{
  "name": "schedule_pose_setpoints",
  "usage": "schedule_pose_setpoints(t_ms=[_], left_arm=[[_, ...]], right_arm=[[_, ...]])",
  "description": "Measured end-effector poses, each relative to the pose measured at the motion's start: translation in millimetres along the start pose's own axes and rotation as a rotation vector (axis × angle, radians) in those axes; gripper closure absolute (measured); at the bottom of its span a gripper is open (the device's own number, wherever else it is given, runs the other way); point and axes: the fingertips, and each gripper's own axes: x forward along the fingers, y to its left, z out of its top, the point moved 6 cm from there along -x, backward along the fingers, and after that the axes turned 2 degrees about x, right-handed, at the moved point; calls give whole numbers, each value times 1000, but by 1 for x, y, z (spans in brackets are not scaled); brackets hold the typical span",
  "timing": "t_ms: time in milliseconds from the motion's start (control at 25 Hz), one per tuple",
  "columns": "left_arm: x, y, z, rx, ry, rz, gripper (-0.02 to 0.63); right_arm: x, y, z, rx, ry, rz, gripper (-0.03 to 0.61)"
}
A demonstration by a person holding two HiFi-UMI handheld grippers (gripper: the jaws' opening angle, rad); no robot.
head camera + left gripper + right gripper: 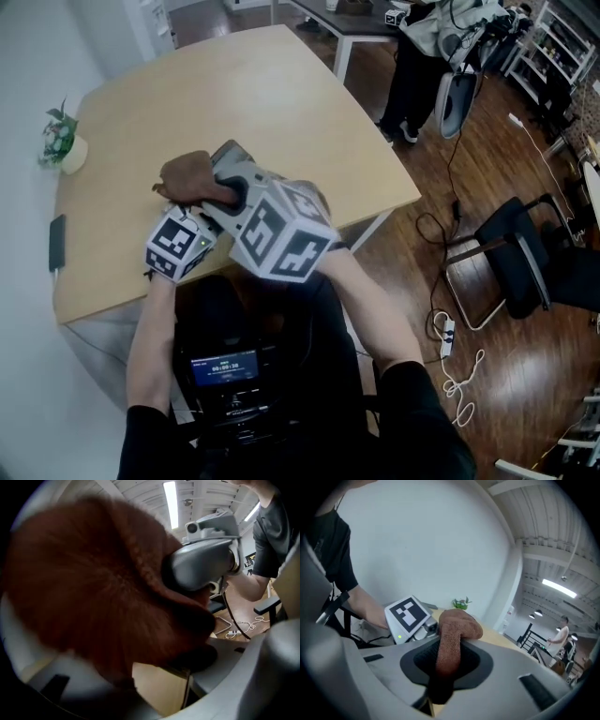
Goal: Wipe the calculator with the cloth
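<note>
Head view first: where is the cloth?
— Brown cloth, bunched at the near edge of the table, just left of the frame's centre. Both tools meet at it: the right gripper reaches in from the lower right, and the left gripper comes in from below.

What are the right one's fingers doing?
— Right gripper view shows them clamped on the cloth. A fold runs straight down between the two dark pads, and the rest is heaped above them.

And the left?
— Left gripper view has the jaws standing apart at the lower corners, with bare tabletop showing between them. The cloth fills most of the frame and lies over the pads, so I cannot tell whether they pinch a fold.

The calculator?
— I can't pick it out for certain. A dark flat slab lies at the table's left edge, too small to identify. A potted plant sits above it.
</note>
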Motion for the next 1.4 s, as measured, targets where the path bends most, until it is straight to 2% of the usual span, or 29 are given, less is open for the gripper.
schedule_pose_setpoints(t_ms=[80, 160, 400, 560, 720, 800, 880, 1000, 1160, 1280, 1400], left_arm=[[0, -1, -1, 1, -2, 2, 327], [-1, -1, -1, 6, -4, 6, 327], [1, -7, 4, 66, 3, -1, 325], [2, -7, 3, 76, 2, 2, 325], [1, -5, 0, 57, -3, -1, 321], [0, -5, 0, 61, -4, -7, 321], [0, -6, 1, 66, -2, -13, 321], [0, -5, 2, 77, 0, -18, 321], [2, -7, 5, 100, 8, -22, 325], [3, -9, 6, 113, 13, -22, 328], [4, -10, 6, 119, 14, -21, 330]], right_arm=[[13, 16, 0, -63, 48, 24, 518], [22, 16, -7, -83, 90, 16, 517], [12, -18, -27, 66, 80, 14, 515], [1, -59, -56, 178, 100, -65, 515], [-11, -96, -90, 288, 150, -189, 517], [-17, -103, -102, 324, 168, -246, 520], [-21, -100, -98, 326, 149, -264, 520], [-22, -77, -66, 241, 86, -226, 520], [-10, -23, -16, 125, -7, -49, 518], [4, 9, -3, 38, 11, 48, 518], [13, 9, -12, 30, 40, 61, 517]])
